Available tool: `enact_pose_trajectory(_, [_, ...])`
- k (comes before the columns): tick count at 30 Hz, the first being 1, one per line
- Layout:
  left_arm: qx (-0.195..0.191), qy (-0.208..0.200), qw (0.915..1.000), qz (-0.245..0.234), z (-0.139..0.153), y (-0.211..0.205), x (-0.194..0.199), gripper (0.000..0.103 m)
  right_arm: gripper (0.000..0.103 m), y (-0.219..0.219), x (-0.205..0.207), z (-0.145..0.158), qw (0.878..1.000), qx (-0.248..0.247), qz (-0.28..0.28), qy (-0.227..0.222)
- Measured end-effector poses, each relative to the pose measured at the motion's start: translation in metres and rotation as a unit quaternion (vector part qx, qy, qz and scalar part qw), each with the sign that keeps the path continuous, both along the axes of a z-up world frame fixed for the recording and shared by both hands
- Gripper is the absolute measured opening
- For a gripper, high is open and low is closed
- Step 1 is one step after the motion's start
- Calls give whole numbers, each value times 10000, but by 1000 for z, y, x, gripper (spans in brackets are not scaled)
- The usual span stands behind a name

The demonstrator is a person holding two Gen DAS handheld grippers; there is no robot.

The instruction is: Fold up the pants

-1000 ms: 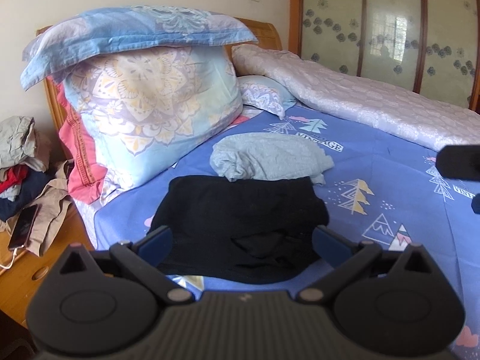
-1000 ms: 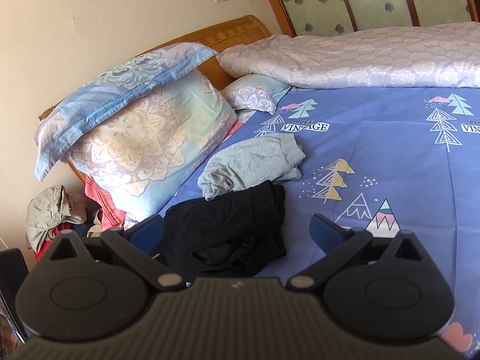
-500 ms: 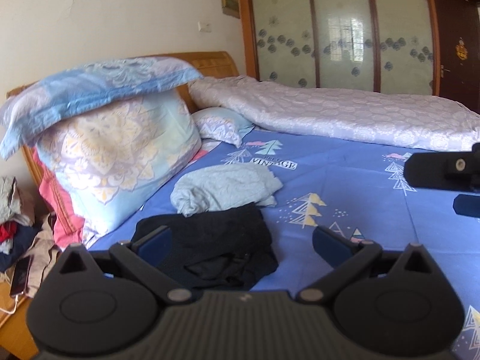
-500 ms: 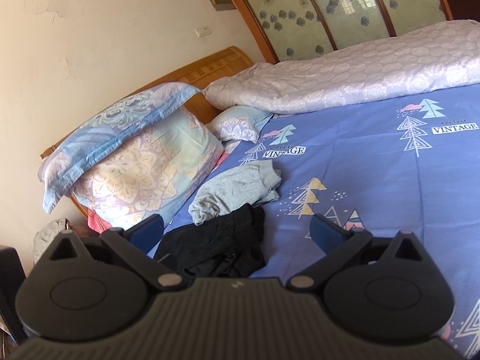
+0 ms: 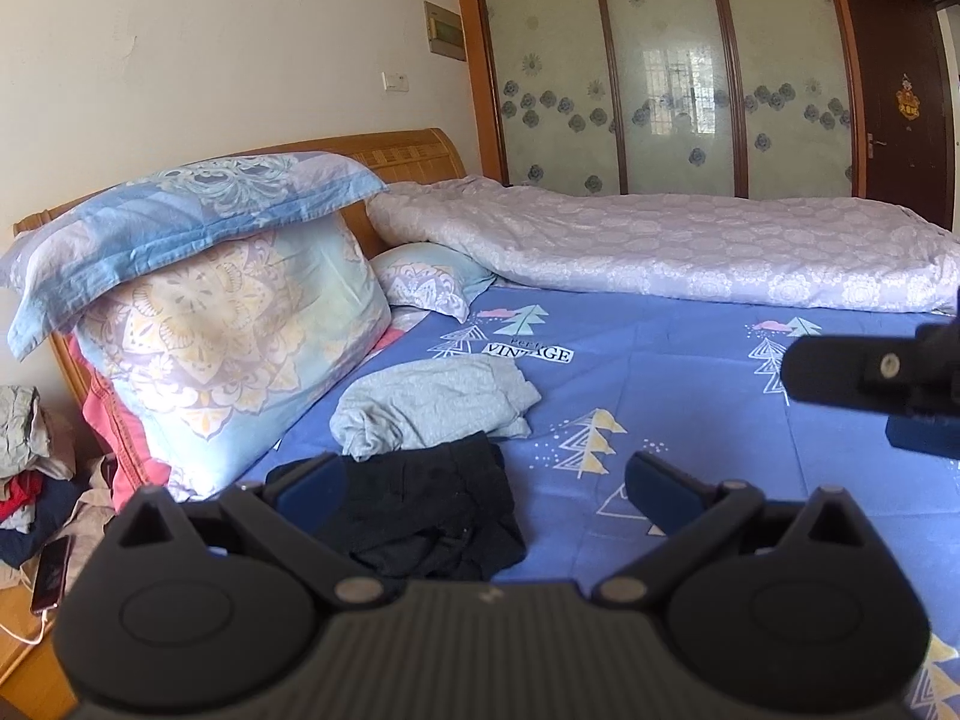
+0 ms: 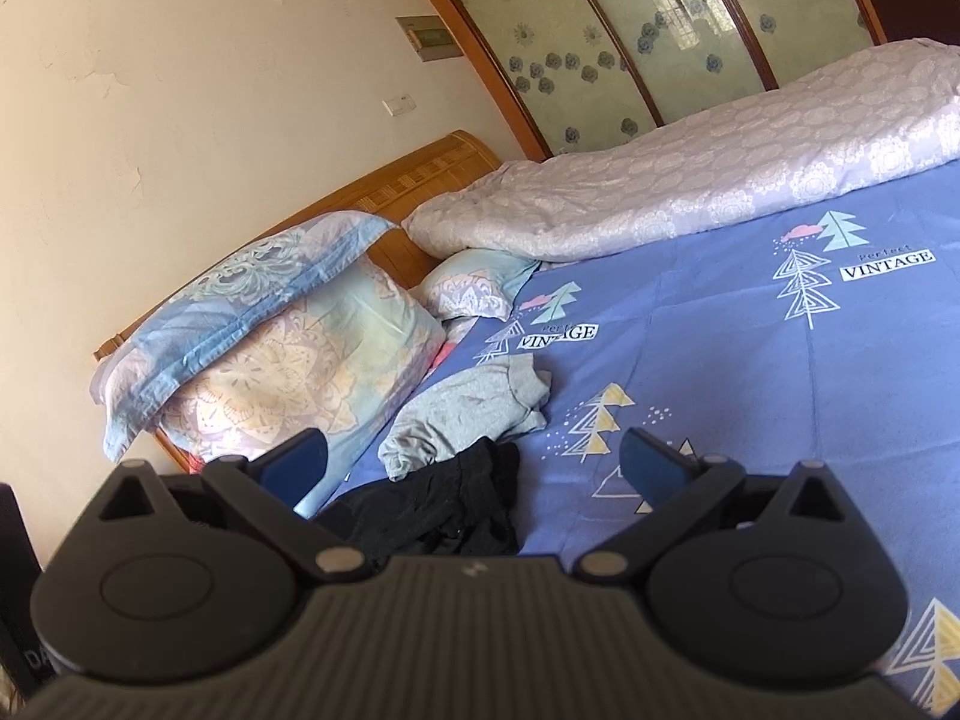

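Black fabric, the pants (image 5: 429, 510), lies in a loose rumpled heap on the blue printed bed sheet (image 5: 690, 414) in the left wrist view, near the sheet's edge and touching a grey garment (image 5: 432, 405) bunched just beyond it. The left gripper (image 5: 483, 483) hangs above the bed with its fingers (image 5: 660, 489) spread wide and nothing between them; the pants show through the gap but apart from it, so this reads as a stand-off pose for picking a grasp point. Part of the right gripper (image 5: 870, 384) juts in at the right edge, well clear of the cloth. Stacked pillows (image 5: 222, 324) lean on the wooden headboard, and a pale quilt (image 5: 660, 246) is rolled along the far side, probably pushed back to leave flat sheet for folding. From the right wrist view, the right gripper (image 6: 474, 468) is likewise wide open and empty, tilted, with the pants (image 6: 438, 507) low between its fingers (image 6: 651, 468) and the grey garment (image 6: 468, 414) above them. Folding has not begun, I judge; the pants first need spreading flat on the open sheet (image 6: 750, 372).
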State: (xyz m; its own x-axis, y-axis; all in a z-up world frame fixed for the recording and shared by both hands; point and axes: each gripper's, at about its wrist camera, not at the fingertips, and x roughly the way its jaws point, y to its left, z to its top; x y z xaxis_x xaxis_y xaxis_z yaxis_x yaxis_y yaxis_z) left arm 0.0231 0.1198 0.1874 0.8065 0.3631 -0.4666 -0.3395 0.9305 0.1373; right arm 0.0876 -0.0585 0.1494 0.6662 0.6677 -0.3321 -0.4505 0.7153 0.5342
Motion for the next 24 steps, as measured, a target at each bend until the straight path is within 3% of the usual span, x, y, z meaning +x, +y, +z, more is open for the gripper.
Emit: enact_pose_trajectory(24, [151,190,9994,263,-8,6,-9,103,103,-2,-6,-3,9999,-51,160,22])
